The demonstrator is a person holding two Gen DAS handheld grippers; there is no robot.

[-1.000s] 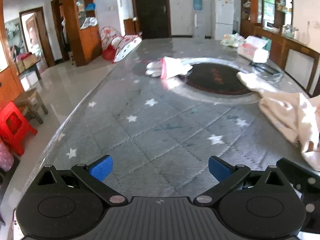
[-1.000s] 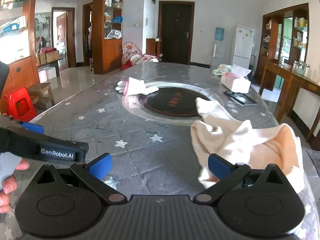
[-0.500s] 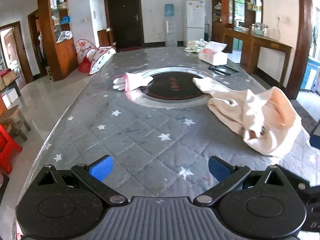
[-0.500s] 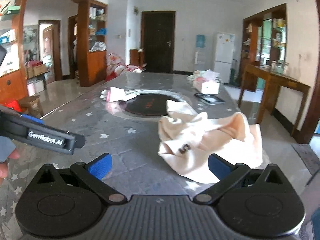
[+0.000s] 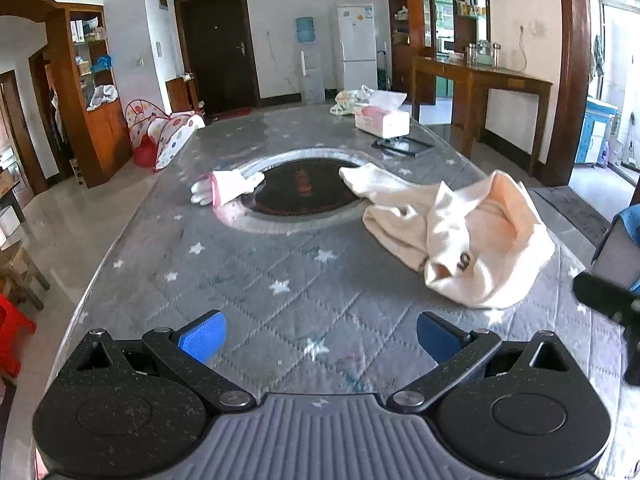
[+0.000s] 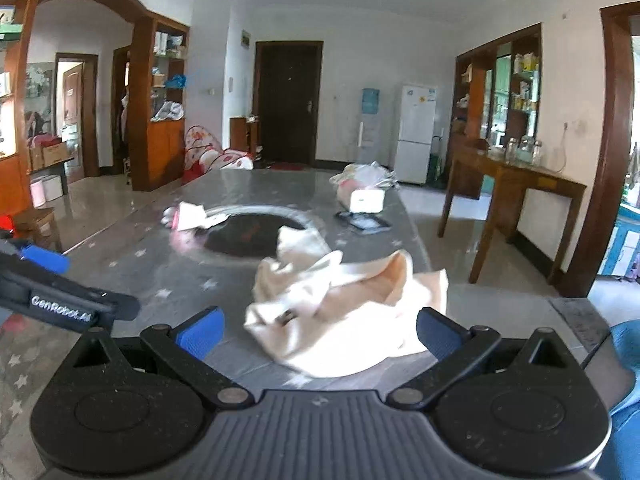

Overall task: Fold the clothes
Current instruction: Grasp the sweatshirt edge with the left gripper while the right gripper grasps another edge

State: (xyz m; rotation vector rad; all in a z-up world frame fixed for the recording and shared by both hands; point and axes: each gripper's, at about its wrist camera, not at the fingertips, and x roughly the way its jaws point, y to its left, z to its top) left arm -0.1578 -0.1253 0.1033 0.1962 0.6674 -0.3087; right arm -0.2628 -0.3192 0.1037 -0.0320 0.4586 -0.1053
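Jaws of both grippers wide apart, empty, near crumpled cream garment [image 5: 460, 236] on table [image 5: 248, 280].

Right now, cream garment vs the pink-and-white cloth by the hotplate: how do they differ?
The cream garment is larger and lies crumpled in a heap; the pink-and-white cloth is smaller and lies flatter. The garment sits nearer the grippers, the cloth farther off at the hotplate rim. Neither is held; both rest on the table.

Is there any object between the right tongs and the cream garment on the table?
Nothing visible stands between them. The right tongs are open, and the crumpled cream garment lies directly ahead on the star-patterned table cover. The left tongs are off to the side.
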